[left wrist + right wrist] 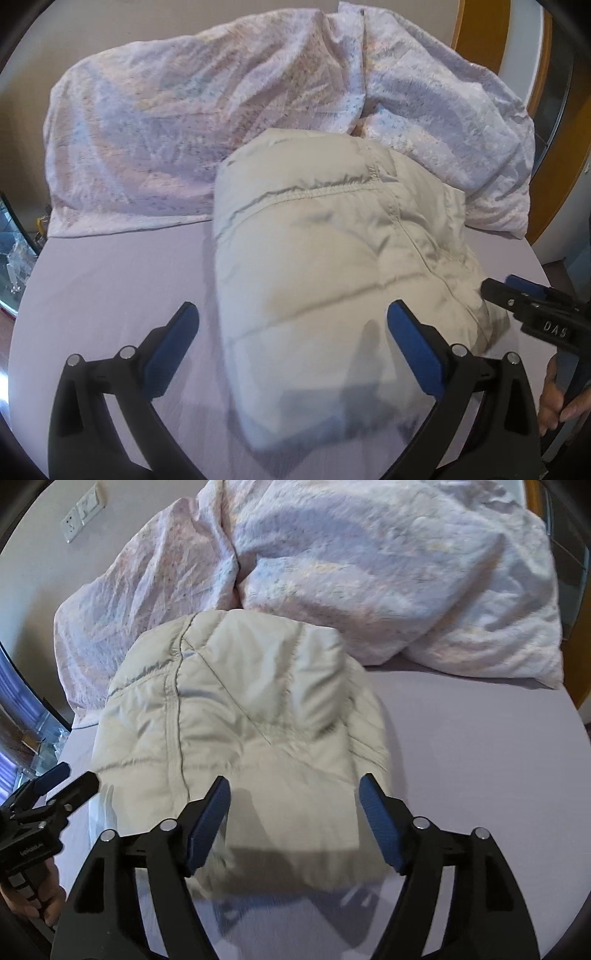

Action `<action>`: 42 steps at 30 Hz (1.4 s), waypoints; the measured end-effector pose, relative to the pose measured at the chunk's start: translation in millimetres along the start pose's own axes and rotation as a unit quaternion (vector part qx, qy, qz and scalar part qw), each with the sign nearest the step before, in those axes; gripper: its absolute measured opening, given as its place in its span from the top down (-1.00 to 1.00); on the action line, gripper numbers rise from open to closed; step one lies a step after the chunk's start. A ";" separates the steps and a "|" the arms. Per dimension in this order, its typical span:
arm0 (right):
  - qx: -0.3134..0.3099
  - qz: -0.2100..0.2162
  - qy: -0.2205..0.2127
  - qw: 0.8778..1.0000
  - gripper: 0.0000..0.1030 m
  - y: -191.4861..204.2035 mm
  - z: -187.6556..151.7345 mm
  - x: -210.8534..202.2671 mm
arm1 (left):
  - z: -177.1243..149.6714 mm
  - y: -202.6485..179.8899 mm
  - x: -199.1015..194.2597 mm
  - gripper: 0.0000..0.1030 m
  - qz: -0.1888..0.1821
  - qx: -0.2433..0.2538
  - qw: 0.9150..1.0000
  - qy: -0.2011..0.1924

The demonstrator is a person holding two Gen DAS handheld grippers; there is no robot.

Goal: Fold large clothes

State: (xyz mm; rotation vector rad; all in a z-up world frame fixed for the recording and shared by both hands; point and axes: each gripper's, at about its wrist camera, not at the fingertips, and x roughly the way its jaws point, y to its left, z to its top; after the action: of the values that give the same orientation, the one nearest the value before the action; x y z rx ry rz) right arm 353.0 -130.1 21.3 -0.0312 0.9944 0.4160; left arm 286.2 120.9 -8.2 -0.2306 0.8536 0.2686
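Observation:
A cream puffer jacket lies folded into a thick bundle on the lilac bed sheet. My left gripper hangs open above the bundle's near left part, nothing between its blue pads. My right gripper is open too, over the bundle's near right edge, pads clear of the cloth. Each gripper shows in the other's view: the right gripper at the jacket's right side, the left gripper at its left side.
A crumpled pastel-patterned duvet fills the back of the bed, touching the jacket's far end. A wall socket is at the upper left, a wooden door frame at the right. A hand holds each handle.

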 end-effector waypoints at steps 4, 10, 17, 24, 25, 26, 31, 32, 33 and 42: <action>0.008 -0.004 0.020 1.000 -0.75 -4.4 -9.9 -17.0 | -11.9 7.5 -26.9 -0.96 -0.004 -0.008 1.000 -0.007; -0.005 0.012 0.027 1.000 -0.88 5.0 -34.8 -44.6 | -36.6 12.5 -64.8 -0.96 -0.011 -0.016 1.000 -0.006; -0.025 0.008 0.045 0.999 -0.91 22.1 -68.4 -58.2 | -64.4 14.5 -87.7 -0.96 -0.027 -0.029 0.999 0.011; -0.023 0.011 0.042 0.999 -0.91 27.0 -89.4 -71.9 | -82.5 6.0 -101.0 -0.96 -0.034 -0.016 0.999 0.019; -0.026 0.009 0.042 0.999 -0.91 28.2 -91.7 -72.9 | -84.2 5.3 -100.9 -0.96 -0.034 -0.013 0.999 0.020; -0.029 0.009 0.043 0.999 -0.91 29.0 -93.7 -73.5 | -86.1 3.9 -100.6 -0.96 -0.033 -0.011 0.999 0.022; -0.022 0.010 0.043 0.999 -0.91 29.2 -101.2 -73.9 | -96.4 -0.2 -97.9 -0.96 -0.035 -0.010 0.999 0.036; -0.020 0.010 0.042 0.999 -0.91 29.0 -101.8 -73.8 | -97.8 -0.9 -97.5 -0.96 -0.034 -0.009 0.999 0.037; -0.017 0.010 0.041 0.999 -0.91 28.9 -103.4 -74.0 | -98.7 -1.3 -97.0 -0.96 -0.035 -0.009 0.999 0.038; -0.019 0.011 0.025 0.999 -0.91 33.0 -107.1 -76.9 | -100.8 -4.8 -94.2 -0.95 -0.045 -0.013 0.998 0.040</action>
State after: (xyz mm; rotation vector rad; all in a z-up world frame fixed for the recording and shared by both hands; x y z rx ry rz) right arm 218.5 -147.6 30.6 -0.0657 1.0374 0.4555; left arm 157.3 72.4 0.3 -0.3055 0.9167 0.1881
